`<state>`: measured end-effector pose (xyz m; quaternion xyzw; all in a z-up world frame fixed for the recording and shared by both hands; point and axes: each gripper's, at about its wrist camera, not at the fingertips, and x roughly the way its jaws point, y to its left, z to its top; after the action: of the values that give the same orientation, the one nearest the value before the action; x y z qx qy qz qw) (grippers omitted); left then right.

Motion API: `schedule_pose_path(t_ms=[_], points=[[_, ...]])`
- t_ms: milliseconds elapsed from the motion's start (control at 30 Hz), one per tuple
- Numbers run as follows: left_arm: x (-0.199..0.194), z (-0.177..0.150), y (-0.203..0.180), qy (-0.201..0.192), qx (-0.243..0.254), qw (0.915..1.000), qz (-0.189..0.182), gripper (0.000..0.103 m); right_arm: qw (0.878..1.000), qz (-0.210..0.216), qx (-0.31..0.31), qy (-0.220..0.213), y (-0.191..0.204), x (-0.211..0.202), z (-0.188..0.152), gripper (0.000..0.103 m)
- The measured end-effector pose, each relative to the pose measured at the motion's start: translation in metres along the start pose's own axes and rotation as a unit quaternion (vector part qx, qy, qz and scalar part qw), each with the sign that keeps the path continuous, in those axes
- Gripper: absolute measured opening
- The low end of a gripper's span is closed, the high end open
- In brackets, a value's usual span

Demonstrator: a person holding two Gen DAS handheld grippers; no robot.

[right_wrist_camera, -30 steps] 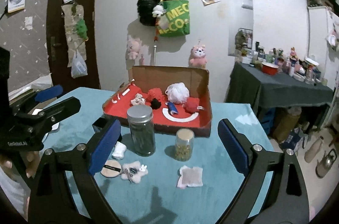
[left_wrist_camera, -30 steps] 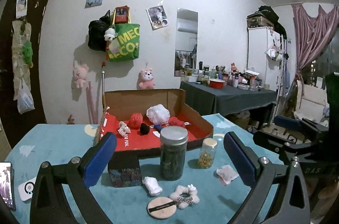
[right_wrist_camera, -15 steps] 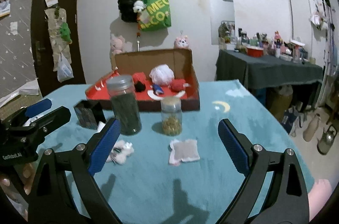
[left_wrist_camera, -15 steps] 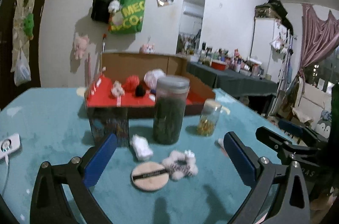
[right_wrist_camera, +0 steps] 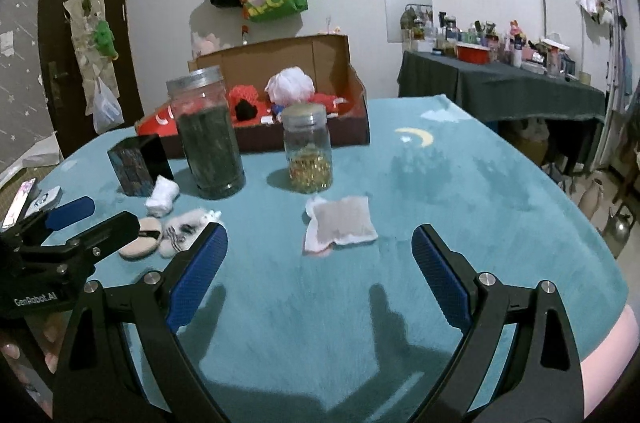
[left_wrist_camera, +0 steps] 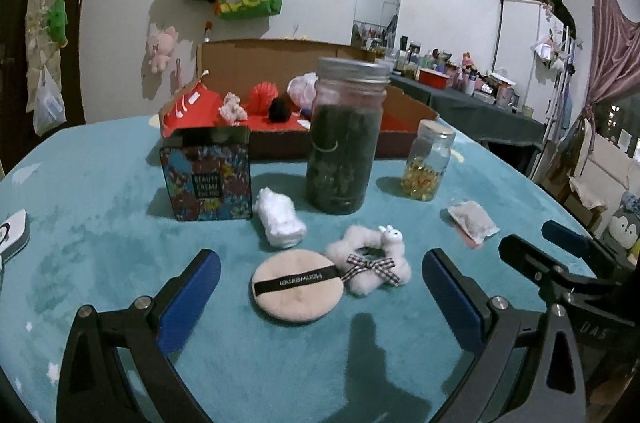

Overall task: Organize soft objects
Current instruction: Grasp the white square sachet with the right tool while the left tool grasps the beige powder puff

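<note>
Grippers both hung wide and empty over the teal cloth. Straight ahead of the left gripper (left_wrist_camera: pixel 320 287) lay the round beige powder puff (left_wrist_camera: pixel 297 285), its black band running crosswise; the right gripper (right_wrist_camera: pixel 320 259) faced the flat white sachet (right_wrist_camera: pixel 340 225) instead.

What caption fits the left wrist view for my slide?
Open left gripper hovers above the round beige powder puff and fluffy white scrunchie on the teal tablecloth.

Jars (left_wrist_camera: pixel 345 139) perhaps blocking box (left_wrist_camera: pixel 280 63)
</note>
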<state>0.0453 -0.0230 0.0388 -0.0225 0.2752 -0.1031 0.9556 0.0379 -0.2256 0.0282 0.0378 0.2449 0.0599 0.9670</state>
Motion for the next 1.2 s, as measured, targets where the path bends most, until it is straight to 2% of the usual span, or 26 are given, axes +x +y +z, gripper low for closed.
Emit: schedule_pose_path(t_ms=[300, 633, 867, 1033, 1200], points=[[0.006, 0.003, 0.005, 0.027, -0.010, 0.9996, 0.002, 0.103, 1.000, 0.001, 0.008, 0.026, -0.003, 0.012, -0.008, 0.095], [0.022, 0.009, 0.014, 0.094, -0.003, 0.9956, -0.003, 0.103, 0.999, 0.004, 0.007, 0.048, -0.008, 0.023, 0.001, 0.095], [0.031, 0.012, 0.025, 0.132, 0.014, 0.9911, -0.008, 0.103, 0.996, 0.006, 0.003, 0.092, -0.015, 0.042, 0.013, 0.095], [0.038, 0.014, 0.034, 0.152, 0.015, 0.9882, -0.013, 0.098, 0.994, -0.011, -0.003, 0.113, -0.019, 0.054, 0.023, 0.095], [0.044, 0.015, 0.032, 0.168, 0.050, 0.9841, -0.030, 0.090, 0.990, -0.014, -0.014, 0.138, -0.018, 0.069, 0.030, 0.095]])
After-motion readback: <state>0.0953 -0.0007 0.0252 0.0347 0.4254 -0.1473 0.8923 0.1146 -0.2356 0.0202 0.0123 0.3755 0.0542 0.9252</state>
